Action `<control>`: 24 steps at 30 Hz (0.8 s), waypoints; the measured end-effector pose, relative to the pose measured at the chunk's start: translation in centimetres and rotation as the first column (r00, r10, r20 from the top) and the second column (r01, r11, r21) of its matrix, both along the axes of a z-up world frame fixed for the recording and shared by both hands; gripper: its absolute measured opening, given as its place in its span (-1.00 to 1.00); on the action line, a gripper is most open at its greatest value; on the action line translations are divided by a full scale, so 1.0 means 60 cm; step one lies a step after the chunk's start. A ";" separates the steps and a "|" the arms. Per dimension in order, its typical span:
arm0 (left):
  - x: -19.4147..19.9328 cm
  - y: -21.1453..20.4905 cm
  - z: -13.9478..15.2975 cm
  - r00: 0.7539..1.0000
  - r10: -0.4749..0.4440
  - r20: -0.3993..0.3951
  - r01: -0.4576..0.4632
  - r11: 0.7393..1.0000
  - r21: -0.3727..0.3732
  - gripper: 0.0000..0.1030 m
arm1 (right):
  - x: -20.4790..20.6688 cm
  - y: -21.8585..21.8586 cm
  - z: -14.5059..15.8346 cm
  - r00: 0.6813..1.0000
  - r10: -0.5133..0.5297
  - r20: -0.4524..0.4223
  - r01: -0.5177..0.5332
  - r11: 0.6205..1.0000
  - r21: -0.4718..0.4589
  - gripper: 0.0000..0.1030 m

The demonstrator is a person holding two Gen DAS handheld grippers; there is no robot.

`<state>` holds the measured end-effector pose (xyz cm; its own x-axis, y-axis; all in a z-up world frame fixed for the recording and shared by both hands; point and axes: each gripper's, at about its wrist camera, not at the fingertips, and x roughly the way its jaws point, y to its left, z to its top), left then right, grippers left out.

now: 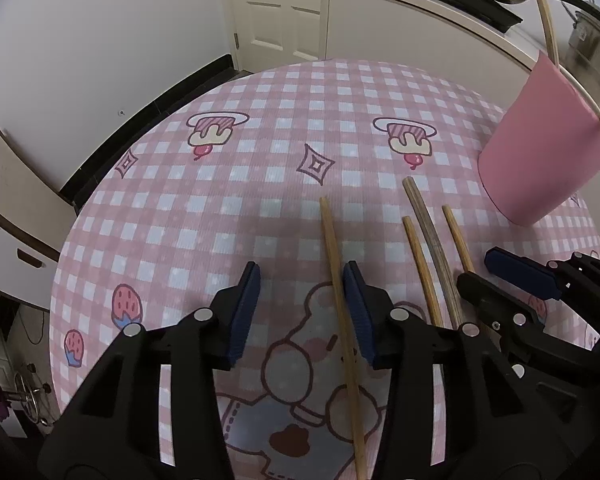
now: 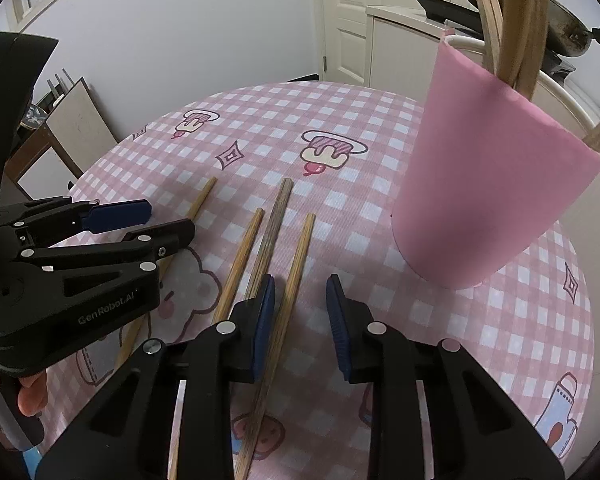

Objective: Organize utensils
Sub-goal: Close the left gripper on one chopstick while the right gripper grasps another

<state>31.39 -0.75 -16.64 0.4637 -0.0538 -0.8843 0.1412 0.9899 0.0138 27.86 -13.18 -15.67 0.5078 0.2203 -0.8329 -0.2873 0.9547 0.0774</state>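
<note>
Straddling loose chopsticks near the pink cup (image 2: 496, 184), you hold both tongs apart, left tongs (image 1: 300, 312) around the far chopstick (image 1: 340, 320), right tongs (image 2: 300, 328) around the nearest chopstick (image 2: 296, 272), ready to clamp.

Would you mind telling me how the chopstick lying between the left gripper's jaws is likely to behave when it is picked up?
The chopstick is long, thin and looks wooden, so probably stiff and light. Being slender, it may roll or pivot on the tablecloth if nudged. The left gripper has its jaws open around the middle of its length, so it should lift fairly level.
</note>
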 end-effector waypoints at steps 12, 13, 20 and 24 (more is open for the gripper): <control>0.000 -0.009 0.000 1.000 -0.006 0.009 0.006 1.000 -0.003 -0.41 | 0.000 -0.002 -0.003 1.000 -0.011 0.024 0.011 1.000 0.004 -0.86; 0.000 -0.011 0.002 1.000 -0.009 0.011 0.009 1.000 -0.001 -0.53 | -0.001 -0.001 -0.004 1.000 -0.012 0.026 0.012 1.000 0.007 -0.86; -0.008 -0.007 0.004 1.000 -0.007 0.008 0.007 0.999 -0.039 -0.83 | -0.008 -0.002 0.001 1.000 -0.010 0.028 0.009 1.000 0.022 -0.89; -0.006 0.019 0.006 1.000 0.020 -0.024 -0.023 0.992 -0.123 -0.85 | -0.014 -0.001 0.008 0.999 -0.004 0.040 0.003 1.000 0.025 -0.90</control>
<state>31.02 0.39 -16.28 0.4459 -0.1533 -0.8818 0.1190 0.9866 -0.1114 27.03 -13.23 -15.16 0.5416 0.2383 -0.8061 -0.2868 0.9538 0.0893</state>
